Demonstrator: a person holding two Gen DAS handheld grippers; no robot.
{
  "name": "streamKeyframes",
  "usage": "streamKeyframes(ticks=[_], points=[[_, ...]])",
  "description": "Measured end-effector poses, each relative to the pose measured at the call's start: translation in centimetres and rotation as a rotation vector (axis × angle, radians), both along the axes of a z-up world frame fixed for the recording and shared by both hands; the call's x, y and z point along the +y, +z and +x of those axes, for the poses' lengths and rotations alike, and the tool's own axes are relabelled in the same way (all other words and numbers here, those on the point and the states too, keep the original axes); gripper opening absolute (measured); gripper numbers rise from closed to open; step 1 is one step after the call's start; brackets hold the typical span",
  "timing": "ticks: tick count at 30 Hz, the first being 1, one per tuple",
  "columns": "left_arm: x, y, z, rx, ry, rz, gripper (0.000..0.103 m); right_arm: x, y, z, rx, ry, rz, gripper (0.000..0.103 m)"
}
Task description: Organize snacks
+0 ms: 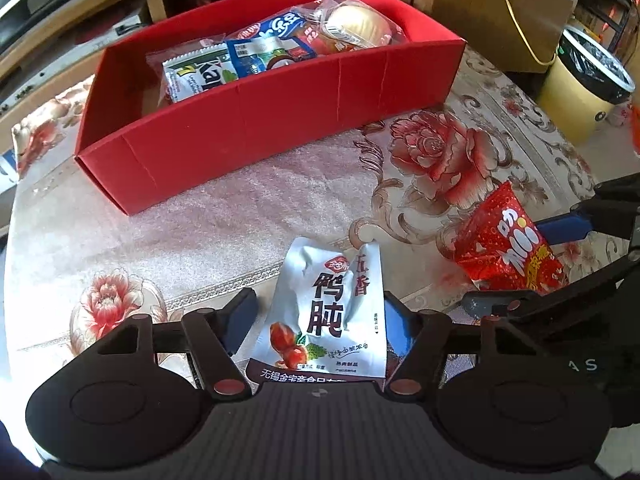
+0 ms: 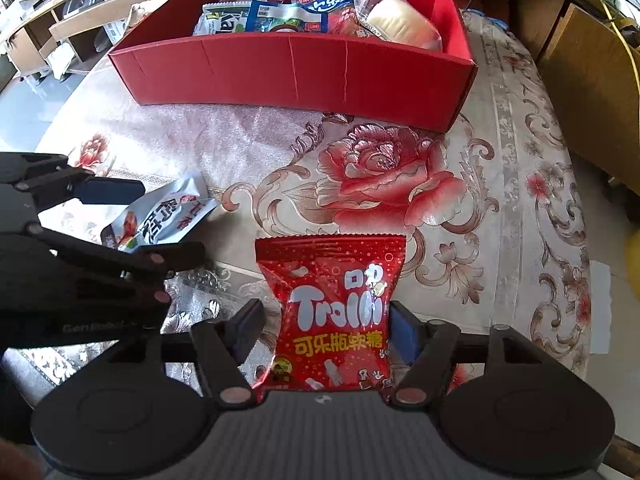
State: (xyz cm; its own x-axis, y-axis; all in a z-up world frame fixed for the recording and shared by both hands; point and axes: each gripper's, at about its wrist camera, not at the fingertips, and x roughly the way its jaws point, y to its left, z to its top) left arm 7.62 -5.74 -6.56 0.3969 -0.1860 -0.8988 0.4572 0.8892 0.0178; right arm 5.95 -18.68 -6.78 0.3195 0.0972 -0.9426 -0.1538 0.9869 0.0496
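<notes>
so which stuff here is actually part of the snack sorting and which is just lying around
Part of the job:
- red box with snacks inside
- silver duck gizzard pouch
- red Trolli gummy bag

Just lying about:
- yellow bin
- cardboard box
- yellow cable

bright daylight, glare on glossy tablecloth (image 2: 400,184), strong fisheye bending at edges, sharp centre.

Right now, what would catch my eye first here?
The red box at the table's far side, snack packs piled toward its right end. Nearer, each gripper straddles a pack on the flowered cloth: the left a silver pouch, the right a red candy bag.
</notes>
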Motion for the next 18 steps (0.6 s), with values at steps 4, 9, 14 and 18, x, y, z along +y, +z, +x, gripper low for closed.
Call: streamKeyframes(ticks=[4, 9, 14, 18], points=[[0.2, -0.1, 0.5, -0.002, 0.01, 0.002, 0.075, -0.1, -0.1, 0.4, 0.009, -0.015, 0.002, 0.064], [0.4, -0.2, 1.2, 0.006, 0.039, -0.008, 0.079, -0.7, 0.0, 0.1, -0.03, -0.094, 0.034, 0.064], [-0.1, -0.5, 0.8, -0.006, 0.02, 0.002, 0.085, -0.3, 0.3, -0.2, -0.042, -0.045, -0.015, 0.051], [-0.5, 0.0, 0.1, -0.023, 0.01, 0.0, 0.063, 1.2, 0.8, -0.9, -0.055, 0.008, -0.068, 0.043]])
